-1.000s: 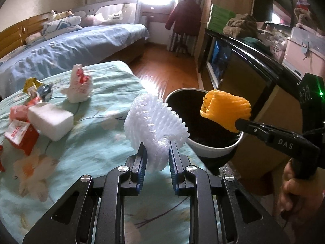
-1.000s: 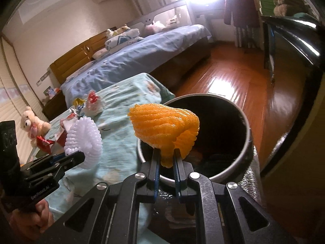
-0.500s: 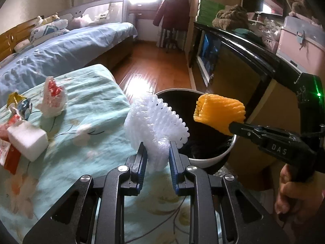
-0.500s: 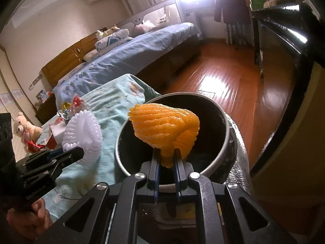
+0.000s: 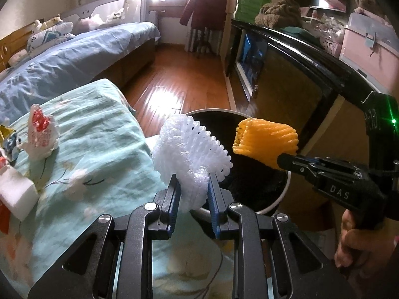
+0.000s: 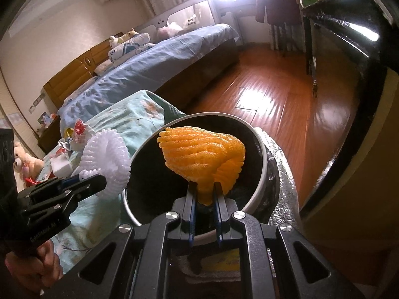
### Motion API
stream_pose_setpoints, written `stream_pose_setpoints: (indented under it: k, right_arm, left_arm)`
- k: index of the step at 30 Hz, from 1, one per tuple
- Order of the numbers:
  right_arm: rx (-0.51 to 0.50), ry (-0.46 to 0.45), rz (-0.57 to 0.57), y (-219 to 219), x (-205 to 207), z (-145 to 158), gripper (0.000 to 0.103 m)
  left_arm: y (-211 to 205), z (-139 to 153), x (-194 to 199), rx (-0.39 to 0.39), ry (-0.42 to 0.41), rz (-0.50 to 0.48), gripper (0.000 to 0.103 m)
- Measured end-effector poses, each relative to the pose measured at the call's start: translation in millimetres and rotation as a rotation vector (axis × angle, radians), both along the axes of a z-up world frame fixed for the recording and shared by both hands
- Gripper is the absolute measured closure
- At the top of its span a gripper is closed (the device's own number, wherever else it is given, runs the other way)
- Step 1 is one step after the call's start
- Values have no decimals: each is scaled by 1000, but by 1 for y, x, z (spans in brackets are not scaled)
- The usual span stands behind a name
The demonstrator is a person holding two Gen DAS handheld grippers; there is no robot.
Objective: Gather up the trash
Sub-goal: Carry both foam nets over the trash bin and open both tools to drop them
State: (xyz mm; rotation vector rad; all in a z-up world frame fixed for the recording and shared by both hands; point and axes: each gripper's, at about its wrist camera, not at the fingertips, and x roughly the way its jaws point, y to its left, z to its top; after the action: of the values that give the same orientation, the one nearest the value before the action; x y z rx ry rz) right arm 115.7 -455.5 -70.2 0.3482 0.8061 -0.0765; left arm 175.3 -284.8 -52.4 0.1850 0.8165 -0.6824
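Left wrist view: the left gripper (image 5: 192,182) is clamped on a white foam net (image 5: 189,154), hiding the near rim of the trash bin (image 5: 281,199). Only the right wrist view shows the bin's inside, at 12 o'clock behind the orange foam net (image 6: 204,157) clamped in the right gripper (image 6: 205,194).

The letters "DAS" stand in pale print on the black body of the right tool (image 5: 286,158), behind its jaws.

Both wrist views (close, downward) share bin (image 5: 279,200).
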Motion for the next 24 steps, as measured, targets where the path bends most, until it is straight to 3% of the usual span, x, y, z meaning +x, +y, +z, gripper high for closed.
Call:
stream_pose_setpoints:
  k: [11,15,17,22,24]
  right_arm:
    - [21,14,-2,-9,7,-4,82]
    - [31,15,-7,-12,7,-4,70]
    - [37,13,-10,-13,6,-4,60]
    - [46,14,-12,-13,4,-4,55]
    - [50,9,-13,-12,2,-3,49]
  left_arm:
    - [-15,-5,11,18,26,-19,76]
    - [-17,-6,14,25,30,-11,56]
    - [-17,-6,15,25,33,-5,53]
    - [-10,-7,15,21,38,13,43]
    - [-6,-7,13,20,39,19,33]
